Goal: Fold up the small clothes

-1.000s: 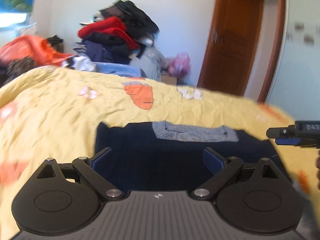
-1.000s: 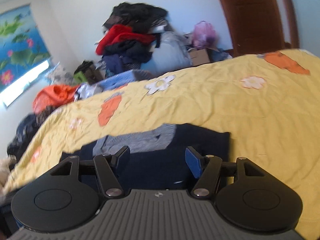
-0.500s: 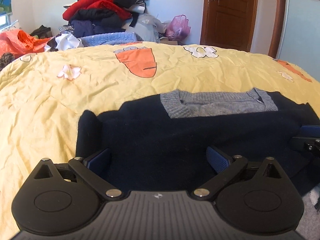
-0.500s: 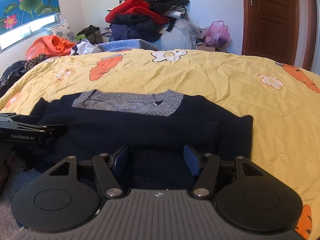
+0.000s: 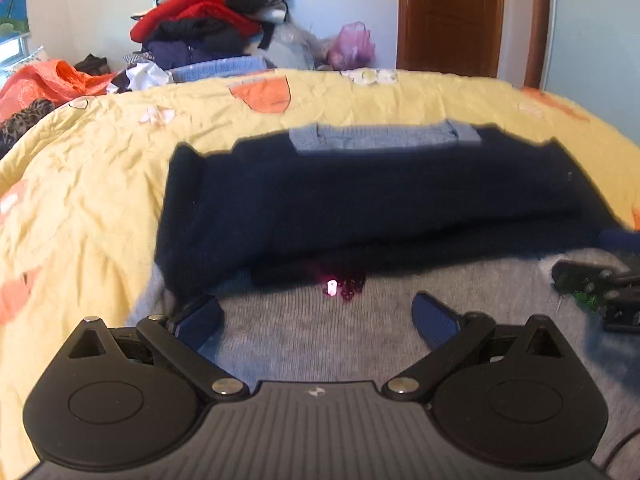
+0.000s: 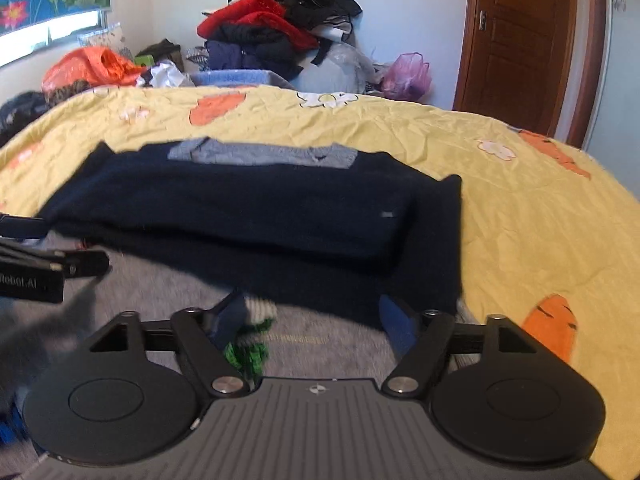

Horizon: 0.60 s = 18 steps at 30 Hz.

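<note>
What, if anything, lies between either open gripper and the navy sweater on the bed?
Nothing visible does. The left gripper and right gripper hang open over the sweater's grey lower part, with its folded navy part directly ahead.

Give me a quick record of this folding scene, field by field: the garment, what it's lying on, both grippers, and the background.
garment: navy sweater with grey collar, folded over itself, grey part nearest the cameras
surface: yellow bedspread with orange carrot prints
left hand-held gripper: open, over the grey fabric, gripping nothing
right hand-held gripper: open, at the sweater's near edge, gripping nothing
background: clothes pile by the wall, brown door
</note>
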Each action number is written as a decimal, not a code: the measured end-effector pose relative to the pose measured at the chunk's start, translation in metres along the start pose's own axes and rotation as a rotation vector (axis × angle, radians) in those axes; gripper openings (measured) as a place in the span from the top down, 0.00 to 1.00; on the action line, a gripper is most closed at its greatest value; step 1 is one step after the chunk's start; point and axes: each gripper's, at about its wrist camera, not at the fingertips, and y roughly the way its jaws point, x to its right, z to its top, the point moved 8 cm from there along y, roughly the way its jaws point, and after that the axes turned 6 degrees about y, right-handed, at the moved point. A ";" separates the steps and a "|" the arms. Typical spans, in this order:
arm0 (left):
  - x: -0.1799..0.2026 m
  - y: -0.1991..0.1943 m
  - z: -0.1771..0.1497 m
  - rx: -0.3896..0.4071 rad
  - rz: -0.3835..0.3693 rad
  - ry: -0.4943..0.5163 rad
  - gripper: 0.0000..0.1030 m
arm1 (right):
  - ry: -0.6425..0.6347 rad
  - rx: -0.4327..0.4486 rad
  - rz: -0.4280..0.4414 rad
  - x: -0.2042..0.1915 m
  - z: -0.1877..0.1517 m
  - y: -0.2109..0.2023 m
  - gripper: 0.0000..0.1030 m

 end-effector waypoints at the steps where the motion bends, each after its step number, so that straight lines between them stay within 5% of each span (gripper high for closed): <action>1: -0.003 0.001 0.000 -0.008 -0.001 -0.012 0.00 | 0.011 -0.003 -0.003 0.001 -0.003 -0.003 0.15; 11: -0.005 -0.007 -0.002 -0.029 0.054 0.004 0.00 | 0.025 -0.022 0.006 0.014 -0.035 -0.037 0.04; 18: 0.013 -0.056 -0.044 -0.080 -0.054 -0.017 0.00 | 0.024 -0.027 0.004 0.013 -0.035 -0.034 0.00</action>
